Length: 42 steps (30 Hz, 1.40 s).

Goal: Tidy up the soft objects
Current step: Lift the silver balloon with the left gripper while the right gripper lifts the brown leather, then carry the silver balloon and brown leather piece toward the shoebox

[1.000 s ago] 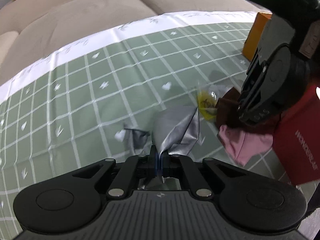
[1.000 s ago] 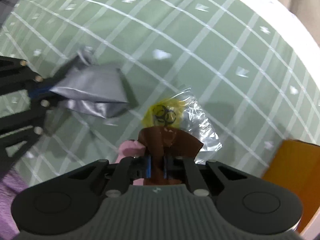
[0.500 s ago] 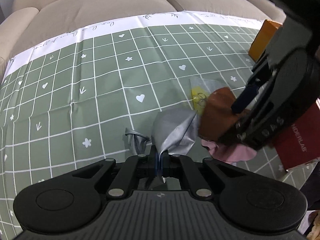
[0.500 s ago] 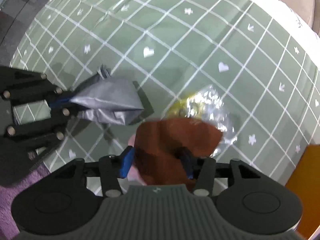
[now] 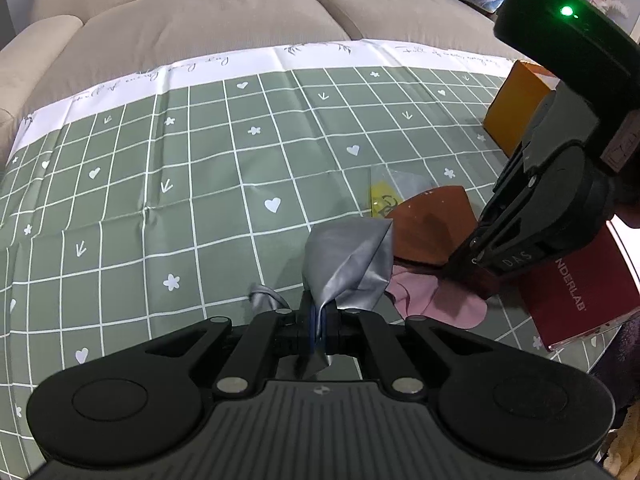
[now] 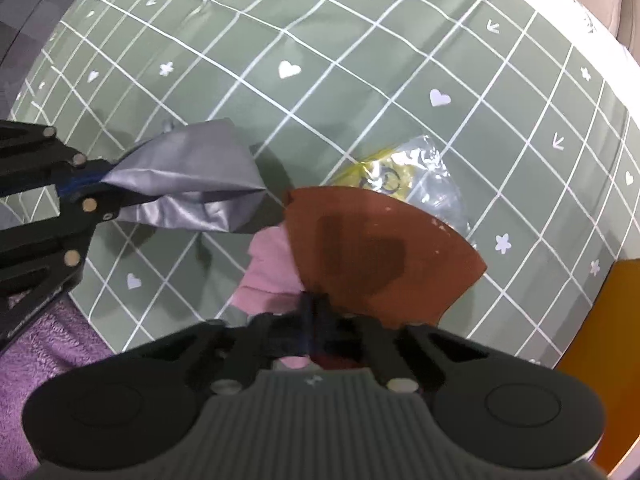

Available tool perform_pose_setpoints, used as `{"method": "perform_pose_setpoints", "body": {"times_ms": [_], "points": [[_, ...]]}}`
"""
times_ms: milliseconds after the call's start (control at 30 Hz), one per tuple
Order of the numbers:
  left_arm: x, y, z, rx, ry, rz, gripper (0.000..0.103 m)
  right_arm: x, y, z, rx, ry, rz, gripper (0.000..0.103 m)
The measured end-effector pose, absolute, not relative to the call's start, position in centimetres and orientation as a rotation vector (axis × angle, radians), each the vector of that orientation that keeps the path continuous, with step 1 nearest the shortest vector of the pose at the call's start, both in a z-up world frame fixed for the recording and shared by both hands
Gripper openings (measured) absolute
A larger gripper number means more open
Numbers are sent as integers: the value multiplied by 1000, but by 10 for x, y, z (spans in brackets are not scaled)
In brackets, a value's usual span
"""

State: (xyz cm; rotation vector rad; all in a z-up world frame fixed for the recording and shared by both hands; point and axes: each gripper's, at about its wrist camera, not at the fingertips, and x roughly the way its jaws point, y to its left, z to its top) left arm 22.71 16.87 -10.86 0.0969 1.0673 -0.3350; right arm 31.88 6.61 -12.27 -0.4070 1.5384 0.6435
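My left gripper (image 5: pixel 318 320) is shut on a crumpled silver-grey cloth (image 5: pixel 348 256), which hangs just above the green checked tablecloth (image 5: pixel 200 200). Seen from the right wrist, this cloth (image 6: pixel 192 176) sticks out of the left gripper (image 6: pixel 92 184) at the left. My right gripper (image 6: pixel 316 304) points down and is shut on the near edge of a brown fan-shaped sheet (image 6: pixel 380 248). A pink cloth (image 6: pixel 272 268) lies under and beside the sheet. Beyond the brown sheet (image 5: pixel 432 228) a clear plastic bag with a yellow print (image 5: pixel 384 196) lies flat.
An orange box (image 5: pixel 516 112) stands at the right edge of the tablecloth, and a red box (image 5: pixel 576 292) lies nearer, behind the right gripper. A beige sofa (image 5: pixel 200 16) runs along the far side. A purple rug (image 6: pixel 48 344) shows below the table edge.
My right gripper opened wide around the brown sheet, then shut again on its near edge; the sheet now spreads out as a fan. Both grippers rose a little, the left still holding the grey cloth.
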Motion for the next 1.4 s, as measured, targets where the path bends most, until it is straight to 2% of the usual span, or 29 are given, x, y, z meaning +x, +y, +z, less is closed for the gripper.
{"method": "perform_pose_setpoints", "body": {"times_ms": [567,633,667,700,833,867,900,967,1000,1067,1100,1200,1400], "points": [[210,172,-79,87,1003,-307,3,309,53,-57,-432,1388,643,0],[212,171,-79,87,1003,-296,3,310,56,-68,-429,1421,631,9],[213,169,-81,86,1006,-290,3,311,58,-78,-421,1432,614,27],[214,169,-84,84,1008,-284,3,311,59,-85,-420,1428,596,38],[217,168,-96,59,1026,-265,3,314,66,-124,-428,1473,574,41],[218,168,-99,52,1032,-262,3,316,66,-131,-401,1495,566,48],[219,168,-102,45,1035,-260,3,317,66,-135,-385,1499,554,50],[222,169,-108,33,1048,-261,3,321,66,-141,-372,1511,529,46],[223,169,-110,32,1053,-261,3,324,65,-144,-358,1526,518,38],[225,169,-116,30,1067,-262,3,329,62,-146,-335,1537,513,32],[226,170,-118,27,1073,-264,3,331,60,-146,-327,1540,517,21],[226,170,-122,21,1077,-272,3,336,53,-146,-315,1546,526,5],[224,167,-117,23,1064,-277,3,337,44,-132,-294,1523,531,4]]}}
